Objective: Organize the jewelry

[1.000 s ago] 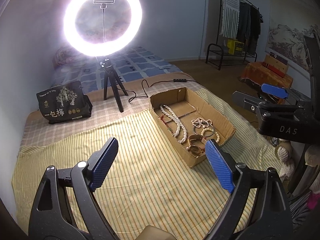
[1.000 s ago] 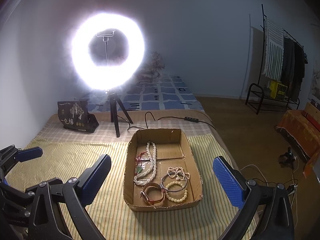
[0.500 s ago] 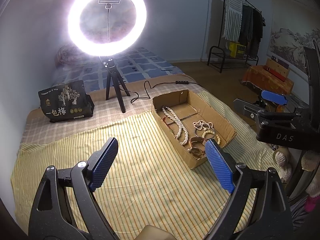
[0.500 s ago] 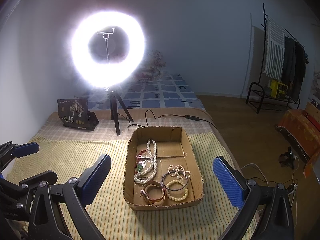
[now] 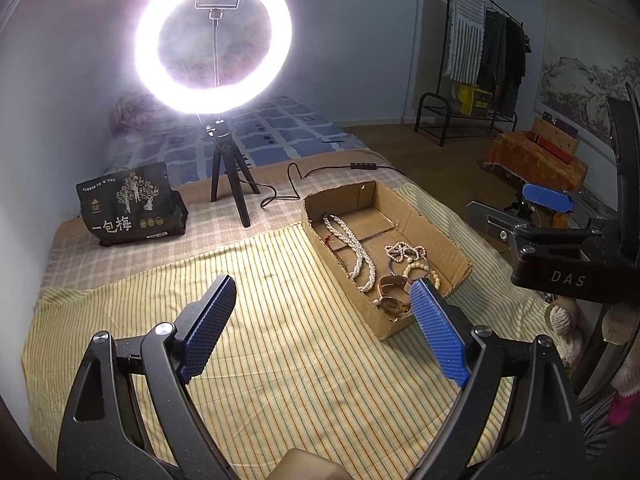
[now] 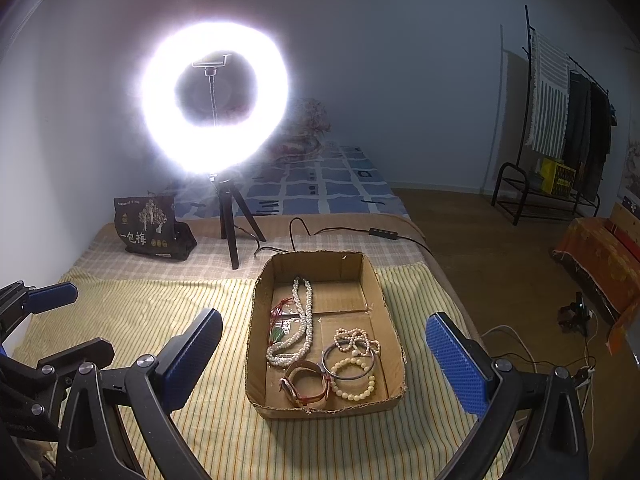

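A shallow cardboard box (image 6: 394,308) (image 5: 436,220) sits on the yellow striped cloth and holds jewelry. Inside lie a long white pearl necklace (image 6: 302,322) (image 5: 352,246), a red cord piece (image 6: 278,312), a brown watch (image 6: 306,386) (image 5: 390,292), a metal bangle (image 6: 348,360), a pale bead bracelet (image 6: 356,380) and a small bead strand (image 6: 354,338). My right gripper (image 6: 326,364) is open and empty, hovering in front of the box. My left gripper (image 5: 322,330) is open and empty over the cloth, left of the box. The right gripper also shows in the left wrist view (image 5: 546,198).
A lit ring light (image 6: 214,100) on a black tripod (image 6: 232,224) stands behind the box, its cable (image 6: 348,232) trailing right. A black printed bag (image 6: 150,226) sits at back left. A clothes rack (image 6: 560,120) and an orange-covered stand (image 6: 600,252) are on the floor to the right.
Both grippers have drifted slightly; the box sits a little lower and nearer in the right wrist view. Both stay open and empty.
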### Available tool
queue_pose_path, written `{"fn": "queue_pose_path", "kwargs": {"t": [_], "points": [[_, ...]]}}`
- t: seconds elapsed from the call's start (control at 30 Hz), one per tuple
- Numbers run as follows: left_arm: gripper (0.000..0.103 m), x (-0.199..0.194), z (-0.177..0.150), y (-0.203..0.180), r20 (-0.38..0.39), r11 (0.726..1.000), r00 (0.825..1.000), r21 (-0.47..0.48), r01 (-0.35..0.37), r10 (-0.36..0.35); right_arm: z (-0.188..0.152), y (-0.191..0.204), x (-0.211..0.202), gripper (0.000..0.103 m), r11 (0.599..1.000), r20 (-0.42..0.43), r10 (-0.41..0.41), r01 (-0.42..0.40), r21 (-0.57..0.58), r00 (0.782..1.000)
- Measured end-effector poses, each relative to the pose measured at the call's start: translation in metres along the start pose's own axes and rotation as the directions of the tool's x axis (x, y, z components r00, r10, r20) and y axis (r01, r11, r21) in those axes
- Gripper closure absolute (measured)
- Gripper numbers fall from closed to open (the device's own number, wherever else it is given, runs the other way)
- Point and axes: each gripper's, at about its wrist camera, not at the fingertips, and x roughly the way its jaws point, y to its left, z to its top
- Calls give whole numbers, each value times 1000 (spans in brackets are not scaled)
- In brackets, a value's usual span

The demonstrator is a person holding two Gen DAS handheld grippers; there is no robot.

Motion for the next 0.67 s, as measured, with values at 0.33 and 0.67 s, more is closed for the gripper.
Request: {"fn": "queue_pose_path", "kwargs": {"t": [0.33, 0.67], "points": [[12, -5, 7, -5, 17, 999, 999, 21, -34, 34, -1, -1, 0, 0, 1000, 1, -4, 4, 2, 1000], [12, -12, 4, -13, 50, 998, 998, 41, -44, 42, -3, -3, 0, 0, 1000, -9, -9, 9, 4, 1000]]}}
